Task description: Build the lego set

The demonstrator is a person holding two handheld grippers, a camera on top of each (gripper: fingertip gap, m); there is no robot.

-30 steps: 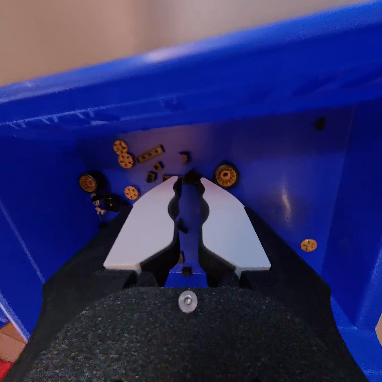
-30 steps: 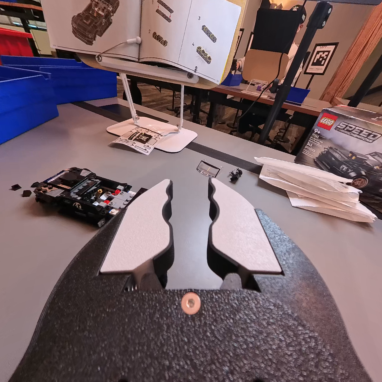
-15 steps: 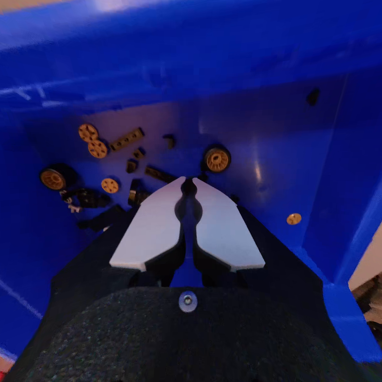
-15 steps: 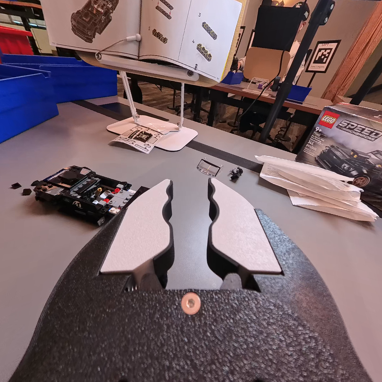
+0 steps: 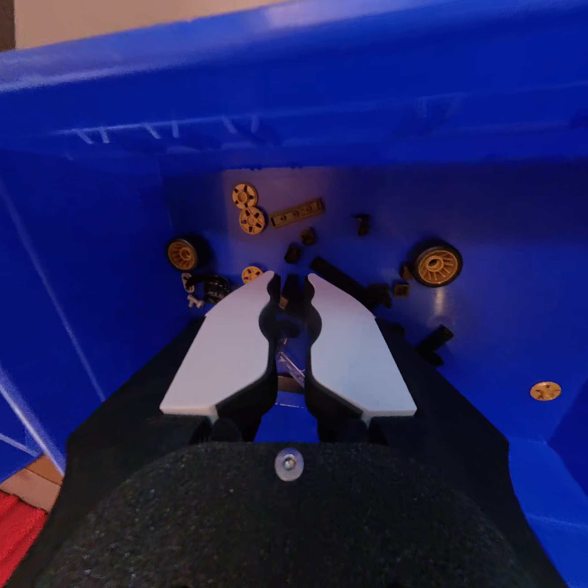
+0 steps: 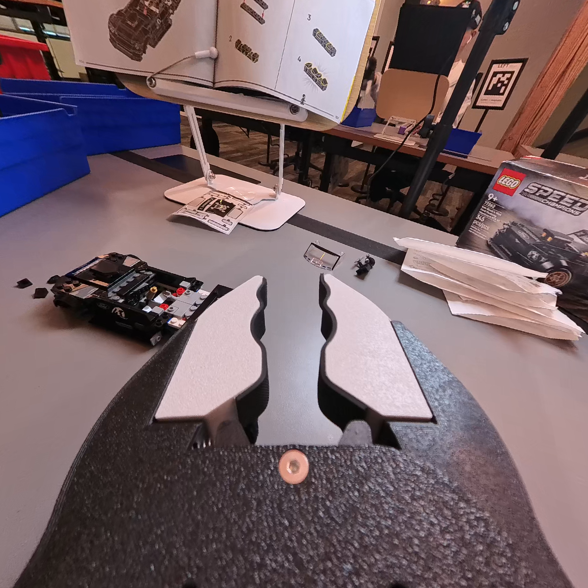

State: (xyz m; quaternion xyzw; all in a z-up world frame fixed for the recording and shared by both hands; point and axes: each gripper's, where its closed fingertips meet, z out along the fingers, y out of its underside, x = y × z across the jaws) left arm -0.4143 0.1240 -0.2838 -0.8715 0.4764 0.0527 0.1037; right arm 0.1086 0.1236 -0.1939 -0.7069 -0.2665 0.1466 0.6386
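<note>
My left gripper (image 5: 291,276) is down inside a blue bin (image 5: 286,95) of loose parts. Its jaws stand slightly apart, and a small black piece (image 5: 291,291) on the bin floor lies between the fingertips; I see no firm pinch on it. Gold wheels with tyres (image 5: 437,264), gold rims (image 5: 245,195) and a tan plate (image 5: 297,213) lie beyond. My right gripper (image 6: 292,280) is open and empty, just above the grey table (image 6: 95,366). The half-built black car (image 6: 127,292) lies to its left.
A clear windscreen piece (image 6: 323,256) and a small black part (image 6: 364,264) lie ahead of the right gripper. An open instruction booklet (image 6: 222,41) stands on a white stand. The set's box (image 6: 541,216) and paper bags (image 6: 483,286) are at right, blue bins (image 6: 38,152) at left. Left tips to right tips: about 55 cm. My right tips are about 50 cm from the tan plate (image 5: 297,213), my left tips only 4 cm.
The left jaws shut fully with nothing plainly caught, then opened again around the black piece as the gripper shifted within the bin. The right gripper stayed still and open.
</note>
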